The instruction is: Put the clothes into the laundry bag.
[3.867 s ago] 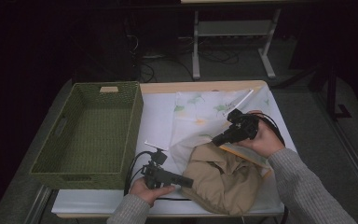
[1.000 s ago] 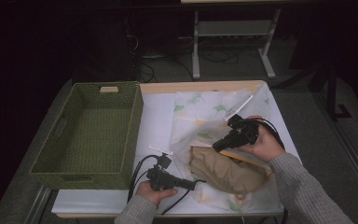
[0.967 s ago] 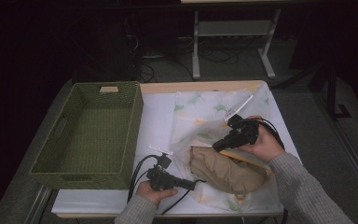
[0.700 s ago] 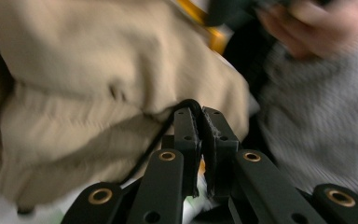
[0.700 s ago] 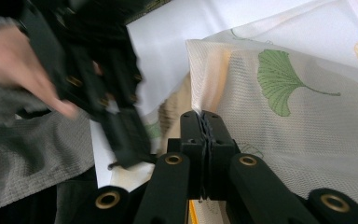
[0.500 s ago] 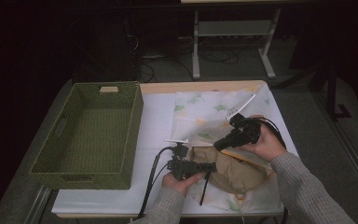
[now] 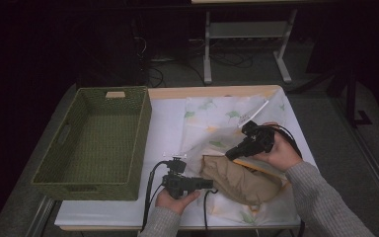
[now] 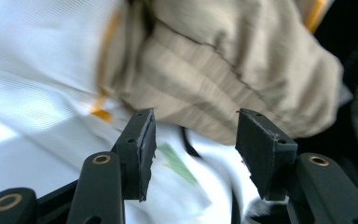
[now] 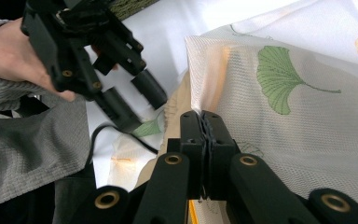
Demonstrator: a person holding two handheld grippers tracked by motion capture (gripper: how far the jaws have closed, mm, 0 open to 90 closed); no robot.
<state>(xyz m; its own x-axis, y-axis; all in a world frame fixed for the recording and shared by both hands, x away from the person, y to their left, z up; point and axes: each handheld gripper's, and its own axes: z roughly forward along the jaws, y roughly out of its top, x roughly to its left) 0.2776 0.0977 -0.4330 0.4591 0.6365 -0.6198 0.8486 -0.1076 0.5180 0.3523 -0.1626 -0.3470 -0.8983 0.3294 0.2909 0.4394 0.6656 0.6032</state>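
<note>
Tan cloth bundle (image 7: 242,178), soft and creased with an orange trim at its edge, lies on the near right part of the bench (image 7: 168,116), well clear of the far edge. It sits on, and partly under, a thin white mesh sheet printed with green ginkgo leaves (image 7: 227,116), which spreads from the middle of the bench to the right edge.

Right tool (image 9: 204,122): jaws pressed together on a fold of the white mesh sheet at the far side of the bundle; a pinch of fabric is visible between the pads. Judged to be pinning or lifting the sheet.

Left tool (image 8: 192,142): jaws have just been opening and now stand apart with nothing between them. It points at the bundle's near left end, close but not touching.

Step in hand, as judged: regripping. The left tool appears to be going for a fresh hold on the bundle while the right keeps the sheet.

Next move calls for: bringing the open jaws over a thick fold of tan cloth, not the mesh beneath, then closing firmly. The cloth is limp and will sag.

Materials: mesh is fine and semi-sheer; tan fabric is heavier, matte and ribbed with folds. Dark green woven rectangular basket (image 7: 96,140) stands at the left edge of the bench with nothing seen in it.
</note>
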